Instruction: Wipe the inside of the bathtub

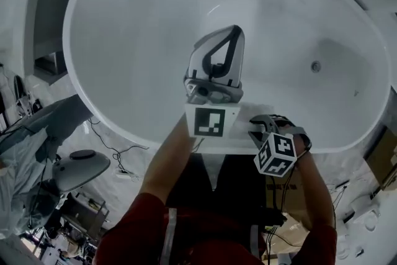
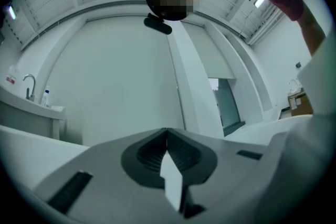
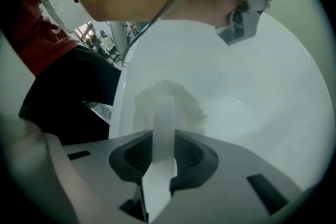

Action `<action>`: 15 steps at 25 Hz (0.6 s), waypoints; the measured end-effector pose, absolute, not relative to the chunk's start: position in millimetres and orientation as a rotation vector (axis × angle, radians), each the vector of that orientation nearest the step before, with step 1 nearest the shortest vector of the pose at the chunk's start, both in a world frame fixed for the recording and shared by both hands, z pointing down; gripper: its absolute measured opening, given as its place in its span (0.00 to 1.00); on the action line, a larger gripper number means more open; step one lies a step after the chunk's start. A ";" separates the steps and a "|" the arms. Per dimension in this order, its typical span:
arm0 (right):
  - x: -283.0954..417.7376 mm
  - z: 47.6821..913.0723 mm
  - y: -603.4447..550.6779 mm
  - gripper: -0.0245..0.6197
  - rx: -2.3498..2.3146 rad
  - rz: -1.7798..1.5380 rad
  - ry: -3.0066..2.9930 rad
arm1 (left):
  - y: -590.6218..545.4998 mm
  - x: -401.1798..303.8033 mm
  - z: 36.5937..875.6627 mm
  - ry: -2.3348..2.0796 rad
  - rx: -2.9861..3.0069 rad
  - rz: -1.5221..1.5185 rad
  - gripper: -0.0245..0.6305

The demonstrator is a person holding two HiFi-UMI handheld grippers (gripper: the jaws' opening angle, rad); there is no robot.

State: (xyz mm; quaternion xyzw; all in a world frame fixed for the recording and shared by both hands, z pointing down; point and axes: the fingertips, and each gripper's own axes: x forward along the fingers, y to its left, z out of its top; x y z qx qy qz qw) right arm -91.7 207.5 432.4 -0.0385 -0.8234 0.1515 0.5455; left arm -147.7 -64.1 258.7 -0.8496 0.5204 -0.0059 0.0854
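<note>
The right gripper [image 3: 160, 131] pinches a pale strip [image 3: 164, 110] whose far end melts into a grey blur, and I cannot tell whether it is cloth or paper. In the head view its jaws sit hidden behind its marker cube [image 1: 276, 155]. The bathtub [image 1: 105, 90] loses its far rim past the top edge. The left gripper [image 1: 236, 31] and a forearm [image 1: 167, 161] cover part of the near rim.
</note>
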 end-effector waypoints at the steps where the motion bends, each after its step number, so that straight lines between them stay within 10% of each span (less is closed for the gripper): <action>1: -89.7 426.8 214.2 0.18 -0.109 0.369 -1.960 | -62.1 -143.1 255.5 1.554 -2.525 -0.019 0.06; 15: -94.2 452.8 245.6 0.18 -0.192 0.394 -1.879 | -59.8 -154.5 237.3 1.596 -2.499 0.057 0.06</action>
